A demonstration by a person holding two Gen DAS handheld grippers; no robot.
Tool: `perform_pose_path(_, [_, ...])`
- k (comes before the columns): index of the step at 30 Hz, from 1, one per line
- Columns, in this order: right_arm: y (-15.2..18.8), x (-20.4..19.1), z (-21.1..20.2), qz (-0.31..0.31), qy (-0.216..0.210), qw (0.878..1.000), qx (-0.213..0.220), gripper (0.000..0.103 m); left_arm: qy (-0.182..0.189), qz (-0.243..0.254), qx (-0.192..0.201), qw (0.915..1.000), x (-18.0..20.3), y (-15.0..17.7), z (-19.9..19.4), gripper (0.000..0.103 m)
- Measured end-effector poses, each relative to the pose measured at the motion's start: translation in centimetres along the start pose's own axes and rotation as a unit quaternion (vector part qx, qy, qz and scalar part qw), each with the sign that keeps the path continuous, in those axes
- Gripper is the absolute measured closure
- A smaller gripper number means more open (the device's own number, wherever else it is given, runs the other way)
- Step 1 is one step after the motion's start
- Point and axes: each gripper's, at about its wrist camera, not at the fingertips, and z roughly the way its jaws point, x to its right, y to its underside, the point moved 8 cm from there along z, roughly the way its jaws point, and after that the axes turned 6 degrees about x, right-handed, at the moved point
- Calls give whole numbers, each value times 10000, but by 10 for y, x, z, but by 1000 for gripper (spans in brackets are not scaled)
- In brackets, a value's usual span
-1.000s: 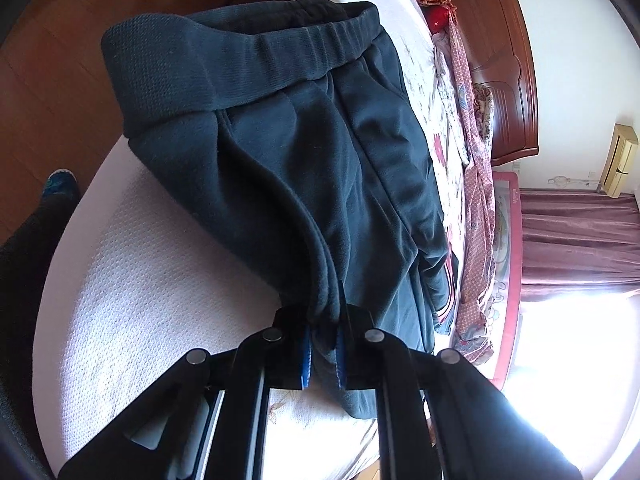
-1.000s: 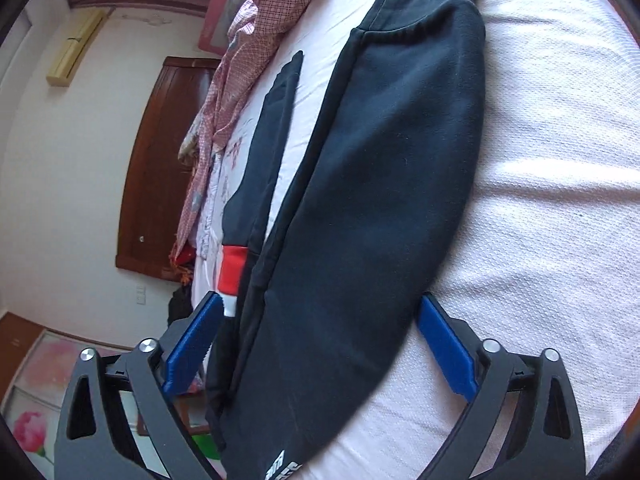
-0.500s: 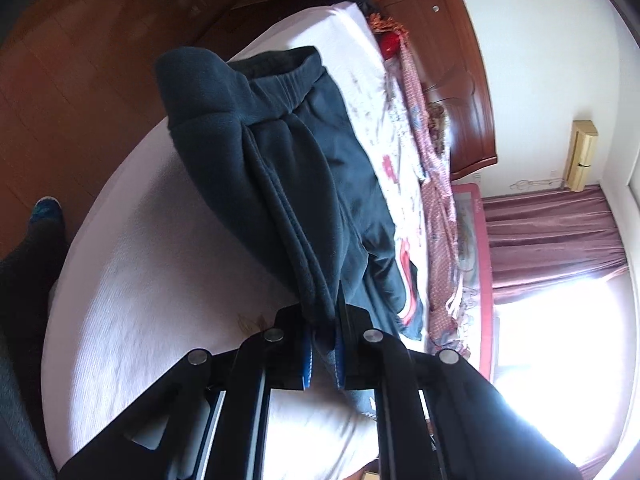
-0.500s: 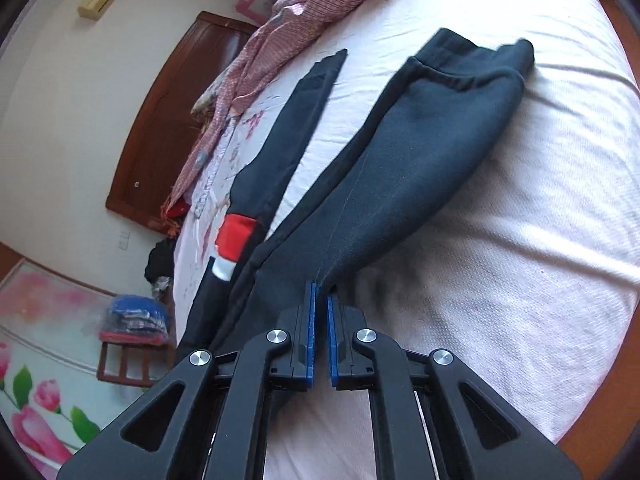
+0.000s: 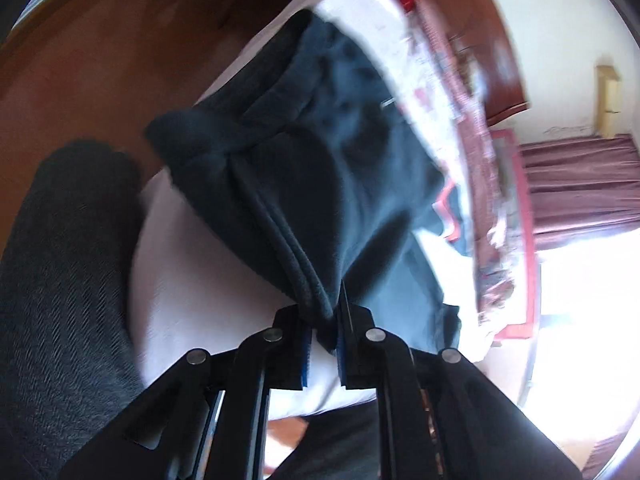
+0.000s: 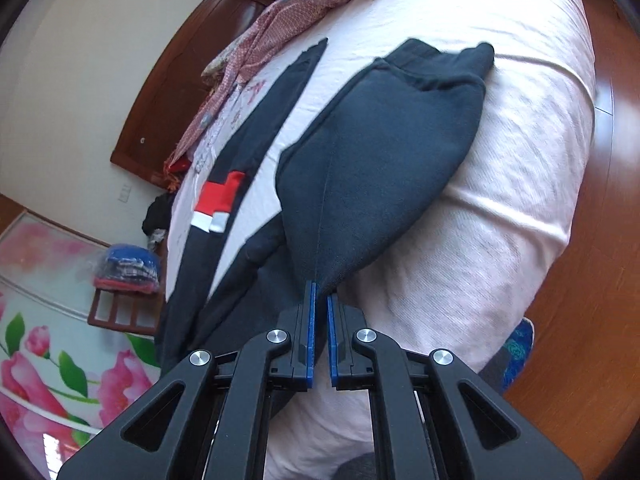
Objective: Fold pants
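Dark navy fleece pants (image 6: 380, 152) lie on a bed with a pale pink sheet (image 6: 520, 200). My right gripper (image 6: 321, 300) is shut on the pants' fabric along a seam and lifts it off the sheet; the cuffed end (image 6: 448, 60) rests further away. In the blurred left wrist view, my left gripper (image 5: 322, 320) is shut on a bunched fold of the same pants (image 5: 320, 168) and holds it raised above the sheet (image 5: 192, 280).
A second dark garment with a red and white patch (image 6: 220, 200) lies beside the pants. A patterned red cloth (image 6: 280, 20) lies further back. A wooden headboard (image 6: 180, 88) and wooden floor (image 6: 580, 320) border the bed. A person's grey-clad leg (image 5: 60, 280) is at left.
My right gripper closed on the pants and lifted the fabric. My left gripper kept its hold and swung quickly, raising its fold; the view has blurred.
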Motion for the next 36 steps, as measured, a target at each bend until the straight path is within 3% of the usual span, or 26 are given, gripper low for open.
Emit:
perform_pose_path(1, [5, 10, 5, 75, 159, 9998, -126, 95, -168, -33, -163, 9997, -8, 3, 8, 87])
perform_pose_path(2, [8, 19, 7, 241, 231, 9993, -176, 83, -366, -71, -339, 9987, -14, 5, 14, 85])
perform_pose_path(3, [10, 21, 5, 447, 47, 9989, -159, 80, -644, -138, -421, 9969, -21, 7, 14, 85])
perform_pose_path(6, [1, 20, -22, 582, -147, 9975, 366, 76, -971, 571, -44, 9936, -5, 1, -8, 77])
perform_pose_path(7, [-8, 22, -30, 602, -67, 9966, 557, 69, -1055, 973, 207, 9894, 6, -2, -20, 63])
perform_pose_path(8, [-17, 28, -34, 732, 24, 9949, 696, 61, -1062, 1282, 409, 9852, 18, -2, -28, 40])
perform_pose_path(10, [-40, 42, -36, 958, 306, 9908, 907, 59, -955, 1941, 823, 9728, 49, -4, -39, 14])
perform_pose_path(11, [-53, 49, -37, 1084, 402, 9873, 1085, 59, -757, 2407, 928, 9632, 71, 0, -39, 12])
perform_pose_path(15, [-100, 63, -29, 1175, 827, 9791, 1438, 59, -612, 3565, 825, 9286, 124, 17, -20, 9])
perform_pose_path(19, [-127, 72, -12, 1119, 1172, 9768, 1402, 59, -367, 4210, 750, 9032, 168, 39, -3, 7])
perform_pose_path(22, [-138, 80, -2, 1116, 1277, 9761, 1357, 59, -263, 4482, 529, 8920, 188, 58, 6, 7])
perform_pose_path(23, [-139, 79, 0, 1019, 1218, 9781, 1347, 64, -244, 4522, 472, 8903, 191, 63, 4, 7])
perform_pose_path(25, [-141, 72, 7, 506, 1527, 9797, 1199, 89, -225, 4583, 359, 8878, 196, 73, 9, 7])
perform_pose_path(26, [-144, 64, 8, 262, 1610, 9789, 1227, 93, -236, 4596, 313, 8873, 198, 75, 13, 7])
perform_pose_path(30, [-155, 31, -31, -624, 1756, 9626, 1968, 95, -350, 4514, 162, 8915, 193, 78, 25, 7])
perform_pose_path(32, [-155, 32, -54, -604, 1808, 9546, 2290, 95, -394, 4452, 127, 8945, 187, 76, 29, 7])
perform_pose_path(34, [-153, 44, -60, -675, 1919, 9507, 2340, 95, -447, 4426, 111, 8955, 184, 75, 31, 7])
perform_pose_path(36, [-147, 69, -46, -449, 2064, 9557, 2051, 95, -485, 4425, 94, 8954, 181, 74, 33, 7])
